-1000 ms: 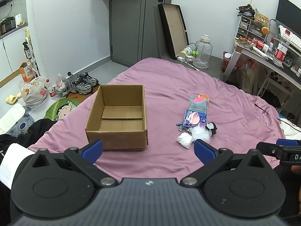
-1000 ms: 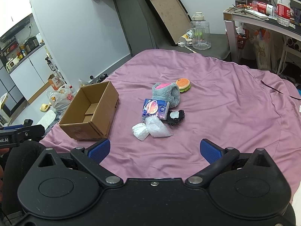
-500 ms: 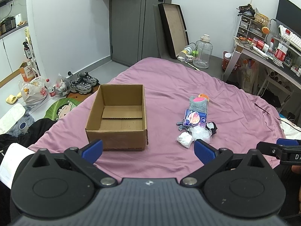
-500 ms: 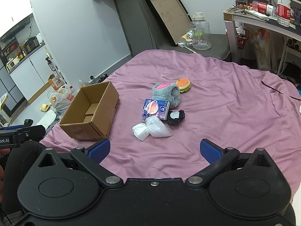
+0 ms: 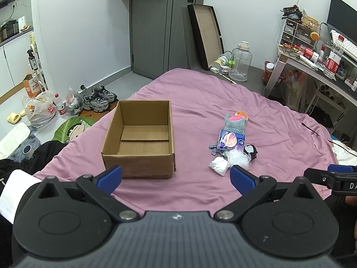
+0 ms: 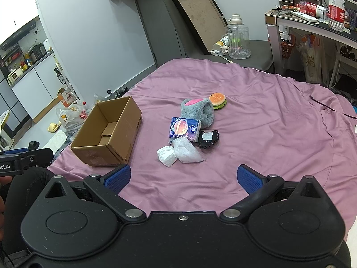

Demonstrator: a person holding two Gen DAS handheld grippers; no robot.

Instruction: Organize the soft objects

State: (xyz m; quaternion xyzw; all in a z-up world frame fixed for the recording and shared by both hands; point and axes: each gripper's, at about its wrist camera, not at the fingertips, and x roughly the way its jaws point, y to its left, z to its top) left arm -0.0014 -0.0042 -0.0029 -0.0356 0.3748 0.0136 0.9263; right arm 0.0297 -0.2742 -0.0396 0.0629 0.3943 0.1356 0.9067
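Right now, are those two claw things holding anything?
Left gripper: open, holding nothing.
Right gripper: open, holding nothing.

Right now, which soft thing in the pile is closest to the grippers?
The crumpled white bundle, at the pile's near edge beside the clear plastic bag.

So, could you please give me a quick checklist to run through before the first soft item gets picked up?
1. Cardboard box open, nothing inside: ok.
2. Left gripper open and holding nothing: ok.
3. Right gripper open and holding nothing: ok.
4. White wad nearest the grippers, top uncovered: ok.
5. Items separated for single picks: not ok; the tissue pack leans on the grey plush.
6. Whether the clear bag overlaps the wad: cannot tell.
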